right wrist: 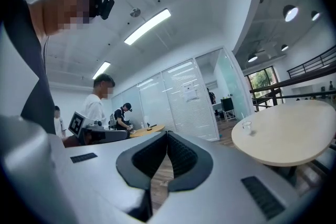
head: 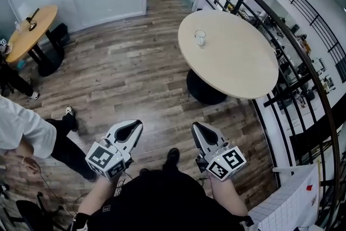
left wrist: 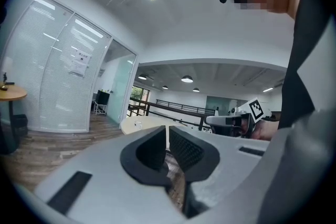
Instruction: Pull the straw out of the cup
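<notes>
Left claw (head: 131,126): pads nearly together, only a thin slit between them, nothing in it. Right claw (head: 199,128): pads meet at the tips, also empty. I hold both low in front of my body, roughly level, over the wood floor (head: 135,67).

The cup (head: 200,37) is well apart from both claws. It's small, clear and upright on the round table (head: 238,70), near the table's left edge in the head view. It's ahead and slightly right of me, closer to the right claw's line. A railing (head: 303,62) runs behind the table.

Straw: can't make it out from here, the cup is too small in every view. I'm assuming it stands inside.

Handling, my guess:
- The straw is light, thin-walled and crushes easily. I'd pinch it gently just above the rim and pull along its own axis, not sideways.
- The cup looks like glass, so it's slick and fragile. It's light enough to tip or slide if the straw drags on it.
- I'd brace the cup low on its wall with the left claw and pull with the right.
- Both claws need to open before either grip.
</notes>
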A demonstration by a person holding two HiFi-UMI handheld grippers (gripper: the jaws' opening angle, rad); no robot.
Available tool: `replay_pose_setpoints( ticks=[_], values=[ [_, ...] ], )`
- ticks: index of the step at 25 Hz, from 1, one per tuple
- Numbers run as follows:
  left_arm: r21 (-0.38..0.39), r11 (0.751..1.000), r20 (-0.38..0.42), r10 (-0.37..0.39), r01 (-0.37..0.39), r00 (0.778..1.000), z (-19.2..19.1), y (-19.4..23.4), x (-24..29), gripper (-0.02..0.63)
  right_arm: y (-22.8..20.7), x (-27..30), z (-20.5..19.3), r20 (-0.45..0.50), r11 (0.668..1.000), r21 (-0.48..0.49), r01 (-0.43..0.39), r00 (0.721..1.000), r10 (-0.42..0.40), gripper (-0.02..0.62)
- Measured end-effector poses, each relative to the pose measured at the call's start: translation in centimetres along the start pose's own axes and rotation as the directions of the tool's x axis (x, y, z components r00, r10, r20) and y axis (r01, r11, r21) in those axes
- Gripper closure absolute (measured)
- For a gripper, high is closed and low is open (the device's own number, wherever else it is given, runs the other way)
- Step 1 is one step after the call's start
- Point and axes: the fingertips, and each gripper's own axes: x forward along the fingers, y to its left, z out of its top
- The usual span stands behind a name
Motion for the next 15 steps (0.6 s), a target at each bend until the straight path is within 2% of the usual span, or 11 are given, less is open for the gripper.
replay_pose_setpoints(
  ticks=[9, 12, 15],
  values=[
    [0.022, 1.000, 0.011, 0.012, -0.012, 1.000, 3.7, 0.3, 11.3, 0.581, -10.6, -0.4, 2.9, 0.015, 1.000, 0.013, 0.005, 1.000, -0.005, 0.572],
    [0.019, 1.000, 0.001, 0.016, -0.016, 1.000, 3.8, 0.2, 13.6, 0.581, -13.1, -0.9, 2.6, 0.011, 1.000, 0.018, 0.011, 1.000, -0.011, 0.572],
    [0.020, 1.000, 0.002, -0.012, 0.012, 1.000, 3.1, 0.3, 14.4, 0.581, -14.1, -0.7, 1.7, 0.011, 0.999, 0.045, 0.020, 1.000, -0.020, 0.572]
  ],
)
